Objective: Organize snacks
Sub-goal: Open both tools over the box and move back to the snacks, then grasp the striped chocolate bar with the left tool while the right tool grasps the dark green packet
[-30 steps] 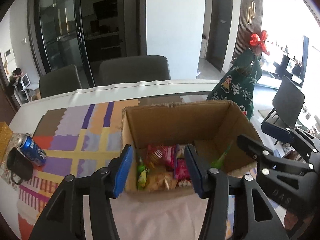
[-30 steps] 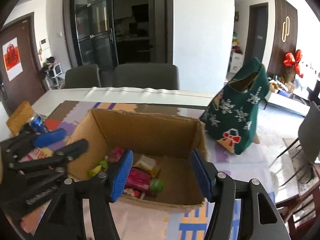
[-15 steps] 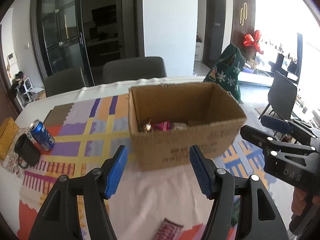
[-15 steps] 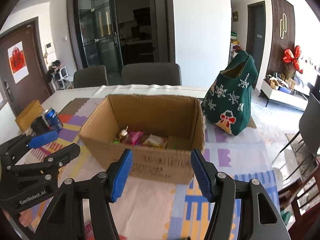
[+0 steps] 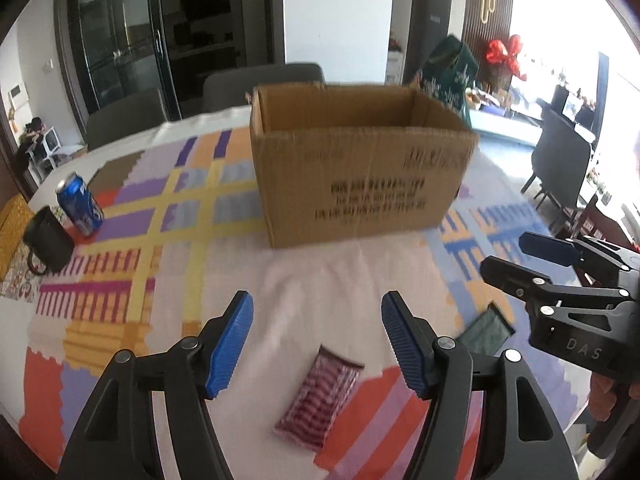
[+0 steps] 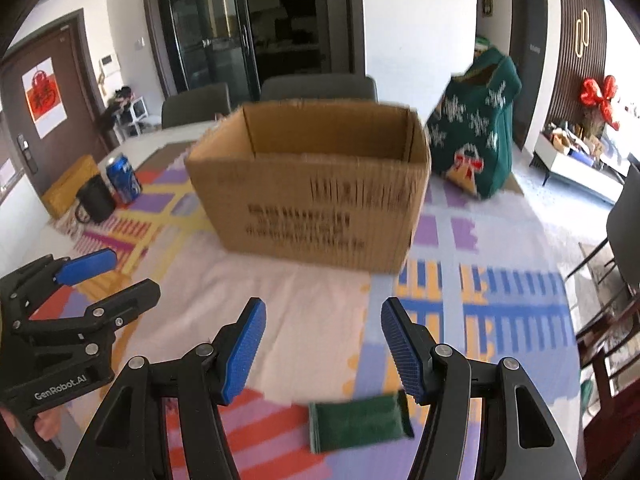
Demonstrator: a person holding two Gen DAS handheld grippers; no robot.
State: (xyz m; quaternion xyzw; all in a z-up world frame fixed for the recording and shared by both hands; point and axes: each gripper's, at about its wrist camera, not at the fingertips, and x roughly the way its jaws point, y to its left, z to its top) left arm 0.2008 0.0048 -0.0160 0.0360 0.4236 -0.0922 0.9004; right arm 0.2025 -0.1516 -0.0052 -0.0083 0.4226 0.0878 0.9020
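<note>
"GenRobot.AI" on left gripper (image 6: 96, 280), "DAS" on right gripper (image 5: 524, 256), box (image 5: 360, 168) print blurred

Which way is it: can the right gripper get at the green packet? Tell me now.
Probably yes. The green packet lies flat on the tablecloth just ahead of the empty, open right gripper, nothing between.

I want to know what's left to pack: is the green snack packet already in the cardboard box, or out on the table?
Out. The green snack packet lies flat on the patterned tablecloth, nearer than the cardboard box.
</note>
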